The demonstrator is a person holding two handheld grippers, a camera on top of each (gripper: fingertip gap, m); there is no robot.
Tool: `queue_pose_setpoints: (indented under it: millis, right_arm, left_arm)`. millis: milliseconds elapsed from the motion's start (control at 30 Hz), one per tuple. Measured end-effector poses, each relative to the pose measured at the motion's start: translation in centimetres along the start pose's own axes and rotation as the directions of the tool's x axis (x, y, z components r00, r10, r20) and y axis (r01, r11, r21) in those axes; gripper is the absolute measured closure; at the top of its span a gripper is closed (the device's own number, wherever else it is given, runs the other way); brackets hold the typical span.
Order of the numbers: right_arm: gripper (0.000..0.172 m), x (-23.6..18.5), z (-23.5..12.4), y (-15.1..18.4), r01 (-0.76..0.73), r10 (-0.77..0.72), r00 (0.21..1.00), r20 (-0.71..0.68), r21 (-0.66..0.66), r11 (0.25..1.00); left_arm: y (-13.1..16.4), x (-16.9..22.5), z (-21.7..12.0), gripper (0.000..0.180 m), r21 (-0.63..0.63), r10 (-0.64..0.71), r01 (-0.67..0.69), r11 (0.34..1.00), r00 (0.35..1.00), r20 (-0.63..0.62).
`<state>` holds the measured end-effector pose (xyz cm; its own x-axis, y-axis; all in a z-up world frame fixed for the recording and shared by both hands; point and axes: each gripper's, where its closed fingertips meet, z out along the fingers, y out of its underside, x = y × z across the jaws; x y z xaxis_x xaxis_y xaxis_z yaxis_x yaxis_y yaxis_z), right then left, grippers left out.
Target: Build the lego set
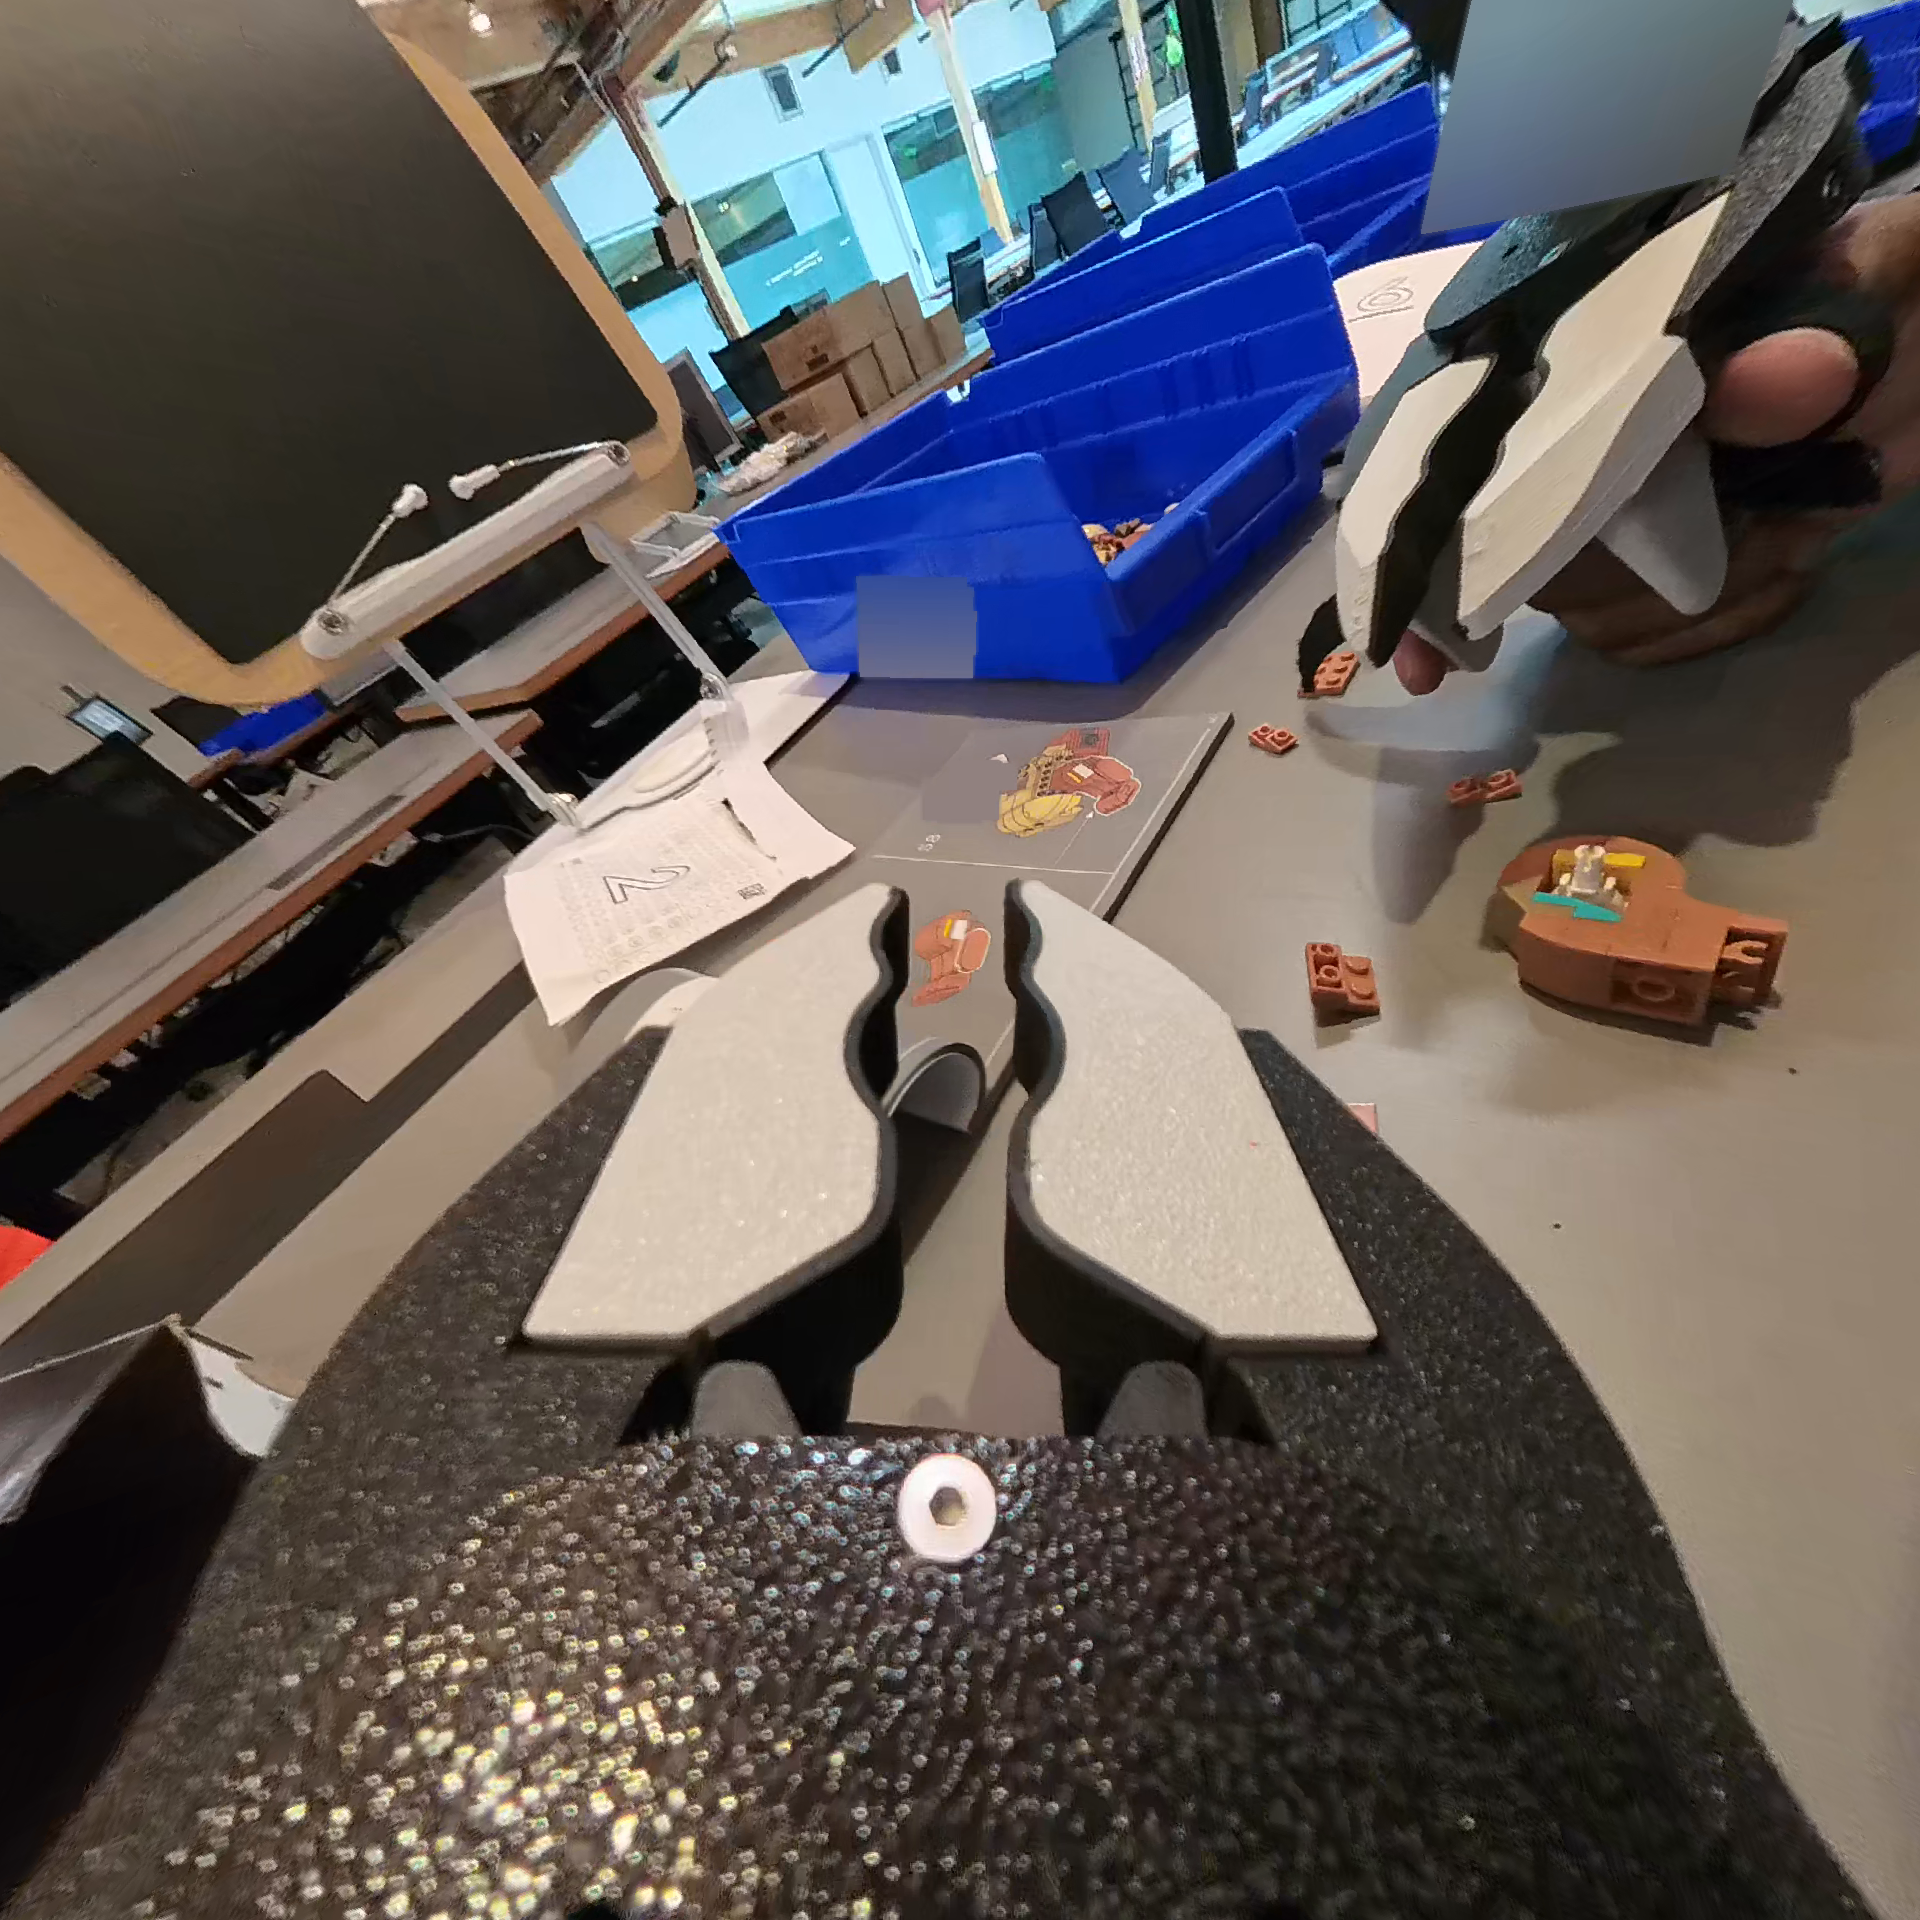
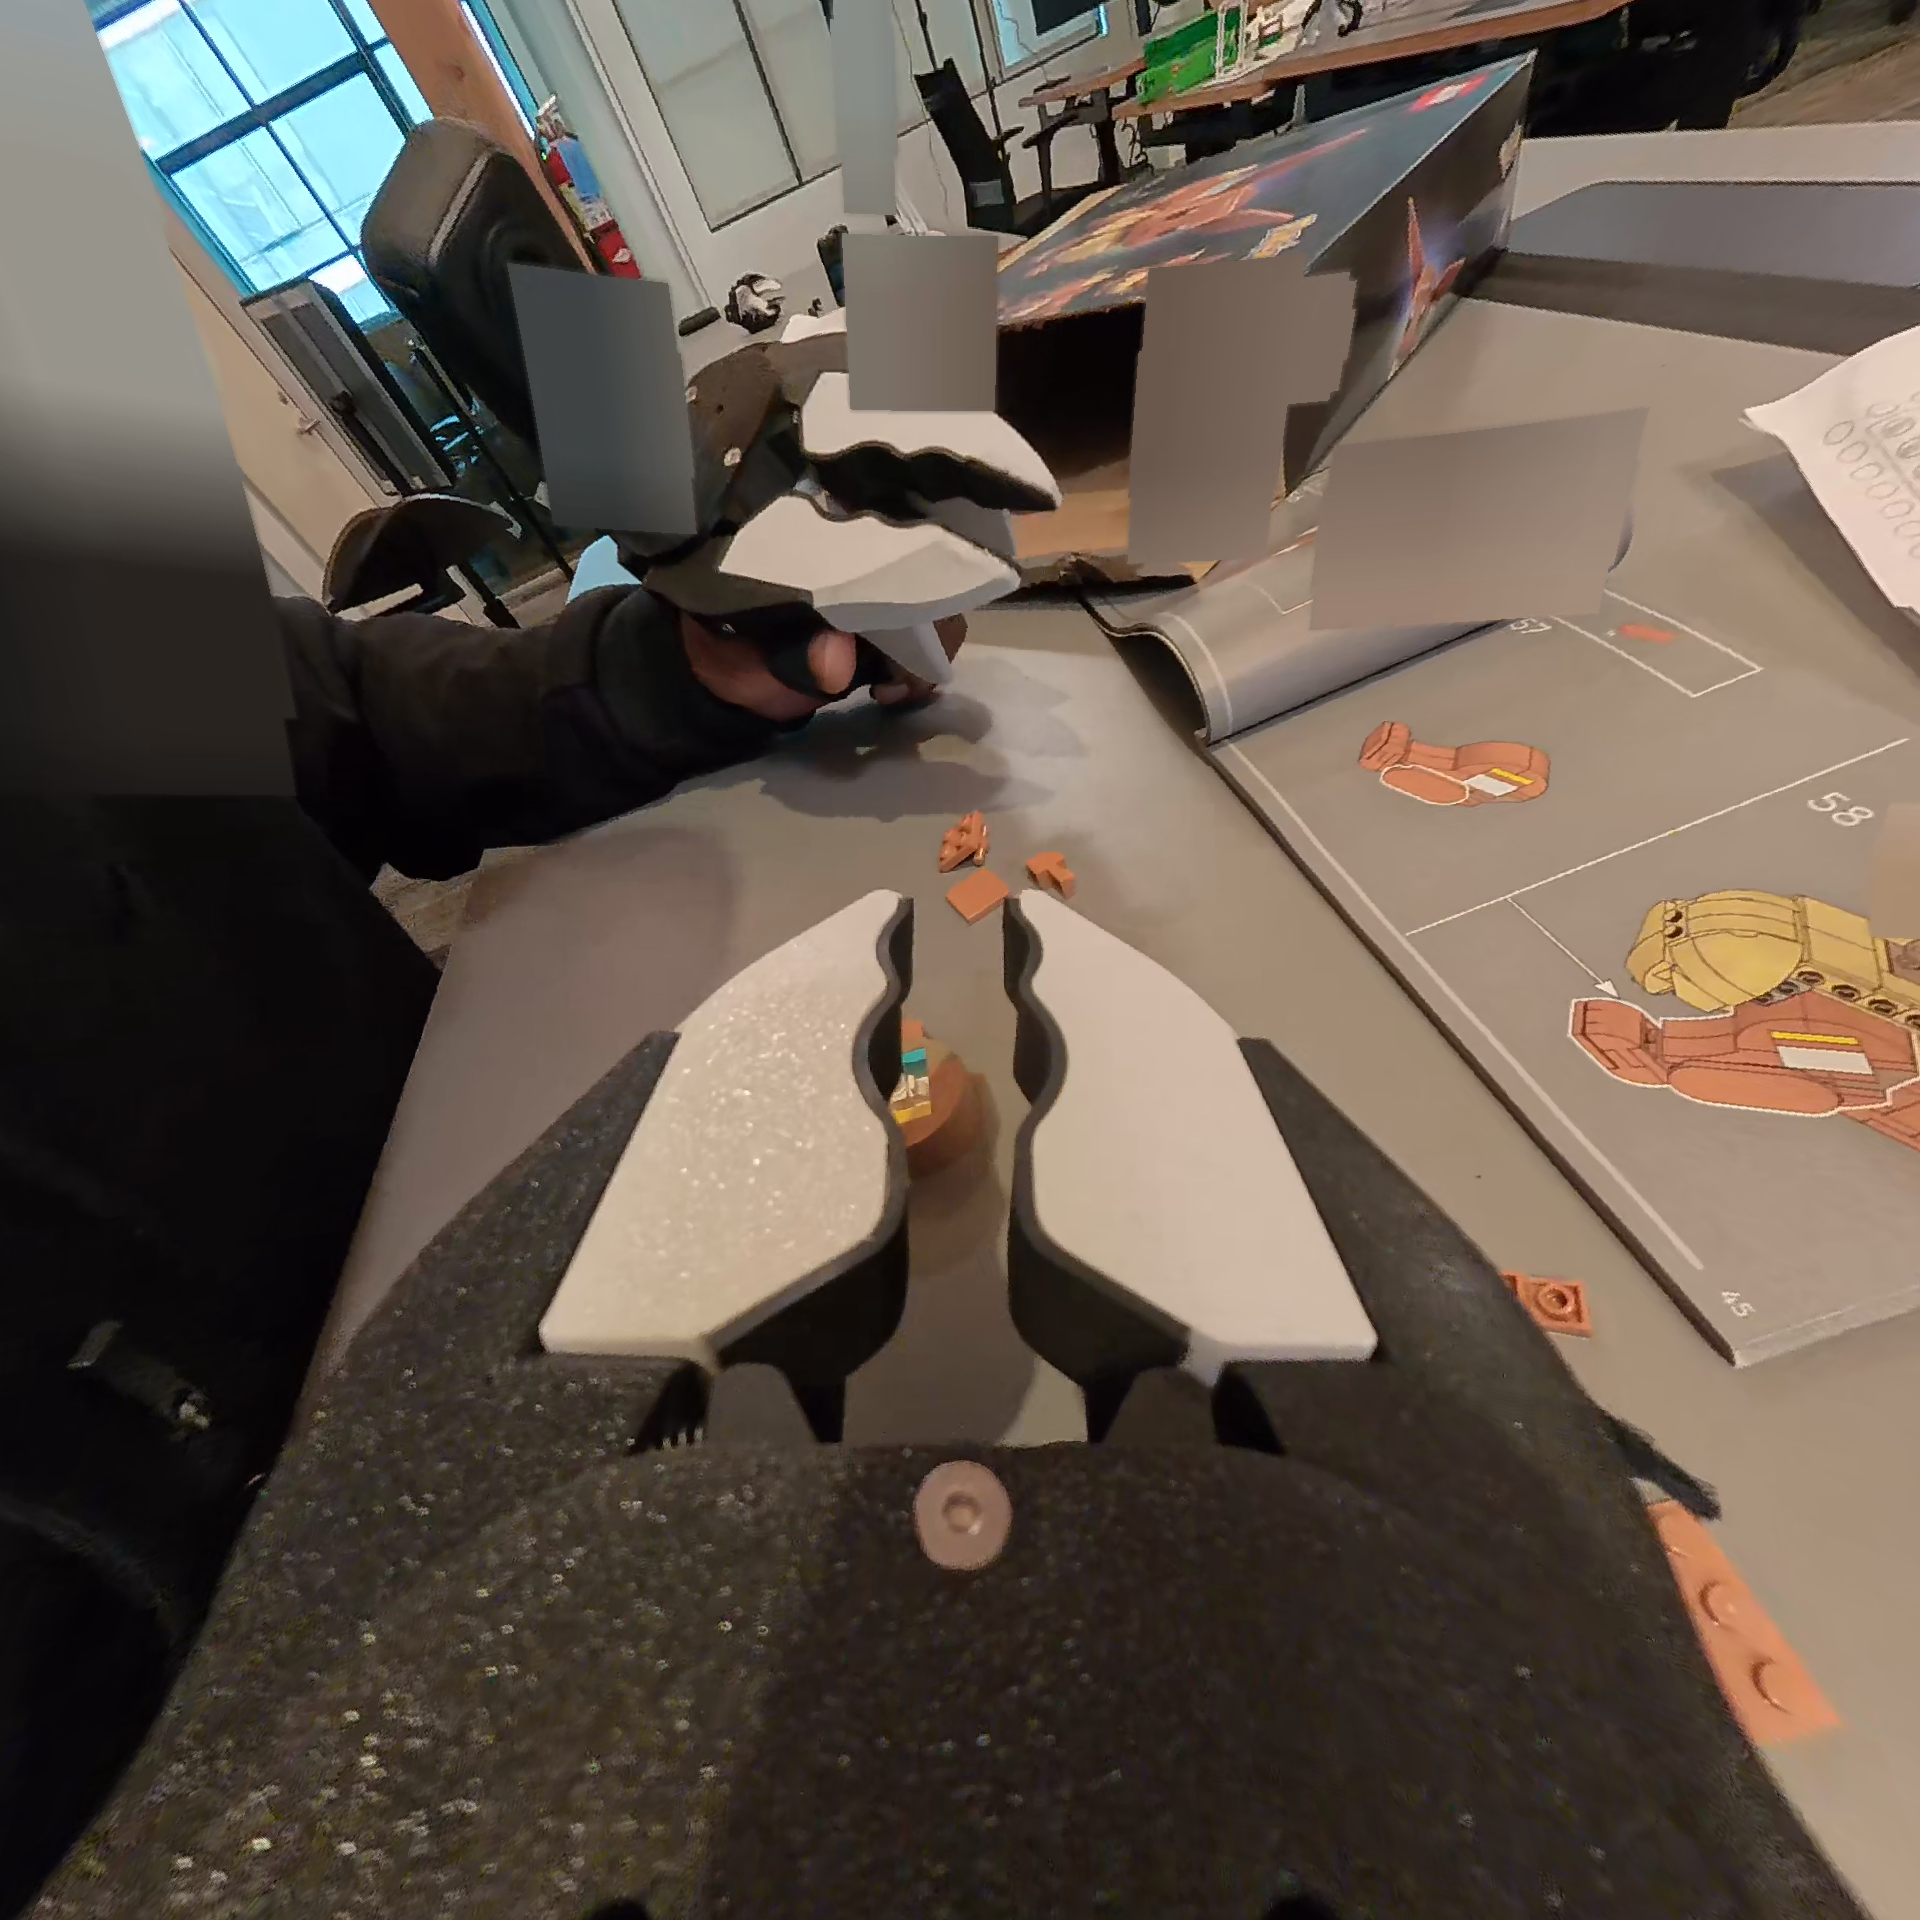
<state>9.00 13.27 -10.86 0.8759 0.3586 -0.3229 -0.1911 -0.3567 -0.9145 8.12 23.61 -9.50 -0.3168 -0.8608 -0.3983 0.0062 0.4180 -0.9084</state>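
Note:
My left gripper [image 1: 954,899] is open and empty above an open instruction booklet [image 1: 1049,800] on the grey table [image 1: 1455,1195]. It also shows in the right wrist view [image 2: 1023,530], held up by a gloved hand, with nothing between its fingers. My right gripper [image 2: 958,909] is open and empty, low over the table. A flat brown tile [image 2: 977,894] lies just past its tips, beside two small brown pieces [image 2: 961,840]. A partly built brown brick model [image 2: 935,1112] sits under its fingers. In the left wrist view the right gripper [image 1: 1351,649] points down next to a small brown brick [image 1: 1330,673], right of the booklet.
The brown model [image 1: 1631,925] and loose brown bricks [image 1: 1343,977] lie right of the booklet. Blue bins [image 1: 1039,582] stand behind. A white sheet [image 1: 665,883] and a dark board on a stand [image 1: 260,312] are at left. A printed box [image 2: 1351,208] is beyond the booklet [image 2: 1558,1039]. The gap from one gripper's tips to the other's is roughly 11 cm. My left gripper's tips are some 9 cm from the flat brown tile [image 2: 977,894].

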Motion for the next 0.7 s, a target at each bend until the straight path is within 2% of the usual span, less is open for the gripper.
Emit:
queue_pose_setpoints:
  millis: [333, 533, 700]
  right_arm:
    - [0.156, 0.4, 0.0, 0.1, -0.012, 0.011, 1.0, -0.024, -0.007, 1.0]
    - [0.156, 0.4, 0.0, 0.2, -0.009, 0.009, 1.0, -0.028, -0.016, 1.0]
    - [0.156, 0.7, -0.1, 0.5, -0.04, 0.04, 0.999, -0.032, -0.028, 0.999]
  left_arm:
    - [0.2, 0.2, 0.2, 0.164, -0.012, 0.056, -0.056, 0.998, 0.998, 0.016]
    - [0.5, -0.4, -0.5, 0.165, -0.03, 0.047, -0.046, 0.998, 0.998, 0.043]
    - [0.9, -1.2, -0.8, 0.165, -0.045, -0.017, 0.019, 0.999, 0.999, 0.049]
